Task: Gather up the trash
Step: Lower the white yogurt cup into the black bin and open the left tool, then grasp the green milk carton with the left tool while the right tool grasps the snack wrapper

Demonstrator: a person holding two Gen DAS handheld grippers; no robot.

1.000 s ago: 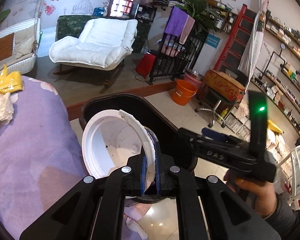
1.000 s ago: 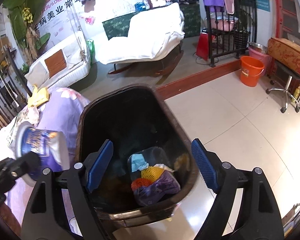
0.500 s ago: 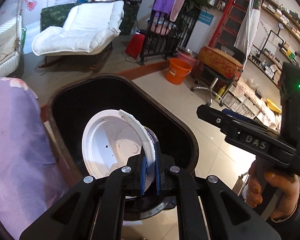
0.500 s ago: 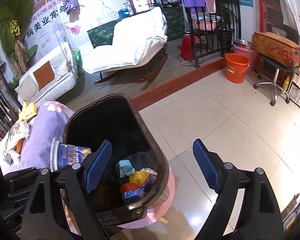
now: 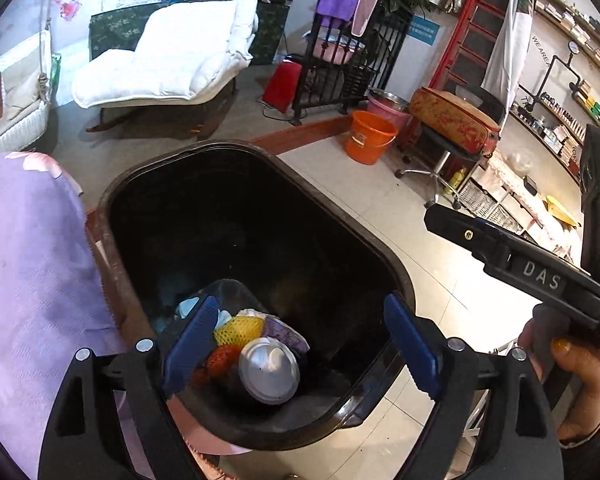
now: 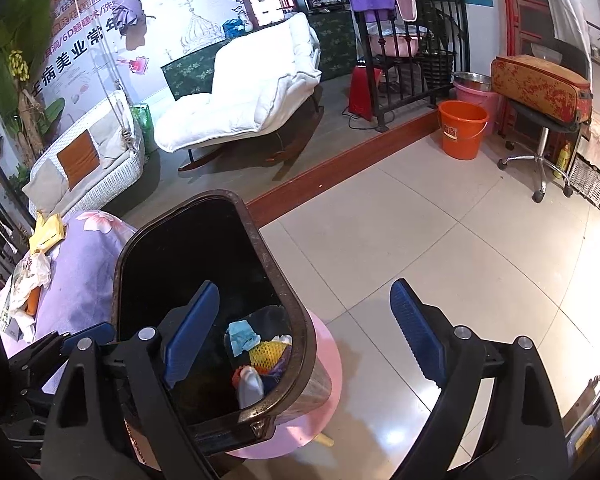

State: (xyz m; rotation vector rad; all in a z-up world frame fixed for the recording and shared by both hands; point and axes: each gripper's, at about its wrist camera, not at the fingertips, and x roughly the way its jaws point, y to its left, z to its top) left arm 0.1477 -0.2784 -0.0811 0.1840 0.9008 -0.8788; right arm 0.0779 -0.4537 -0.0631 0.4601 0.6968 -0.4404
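Gaping empty, both tongs (left [image 5: 300, 344], right [image 6: 306, 338]) partly screen the bin [image 5: 380, 248].

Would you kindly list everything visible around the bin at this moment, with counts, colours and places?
Dark plastic trash bin: one, black-brown, on the floor beside the bed.
White round paper cup: one, white, lying in the bin on the trash.
Yellow foam net: one, yellow, in the bin beside the cup.
Lilac floral bedcover: one, purple, left of the bin.
Crumpled white wrapper: one, white, on the bedcover.
Yellow packet: one, yellow, on the bedcover's far end.
Orange plastic bucket: one, orange, on the tiled floor by the step.
White cushioned rocking chair: one, white, at the back.
Left gripper: one, black with blue pads, open above the bin.
Right gripper: one, black with blue pads, open over the bin's edge.
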